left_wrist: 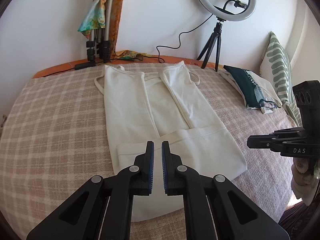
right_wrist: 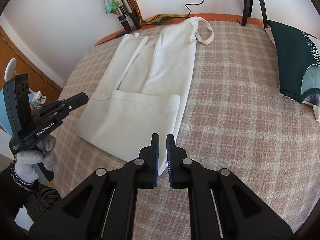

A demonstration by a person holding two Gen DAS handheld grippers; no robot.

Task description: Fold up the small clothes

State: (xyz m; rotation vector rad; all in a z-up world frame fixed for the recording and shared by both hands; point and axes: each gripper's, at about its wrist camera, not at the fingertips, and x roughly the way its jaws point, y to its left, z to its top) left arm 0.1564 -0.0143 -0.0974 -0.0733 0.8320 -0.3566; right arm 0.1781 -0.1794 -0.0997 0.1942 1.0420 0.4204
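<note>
A cream strappy top (left_wrist: 160,108) lies flat on the checked blanket (left_wrist: 50,120), both long sides folded inward and its near hem folded up as a band (left_wrist: 200,140). It also shows in the right wrist view (right_wrist: 140,92). My left gripper (left_wrist: 158,146) hovers over the near hem, its jaws a narrow gap apart with nothing between them. My right gripper (right_wrist: 163,140) hovers at the top's near right corner, jaws also a narrow gap apart and empty. Each gripper shows from the side in the other view: the right (left_wrist: 280,144), the left (right_wrist: 60,108).
A ring light on a tripod (left_wrist: 218,32) stands at the bed's far edge with its cable. Folded tripod legs and a colourful scarf (left_wrist: 96,20) lean on the wall. Folded dark green clothes (left_wrist: 250,86) and a striped pillow (left_wrist: 278,64) lie at the right.
</note>
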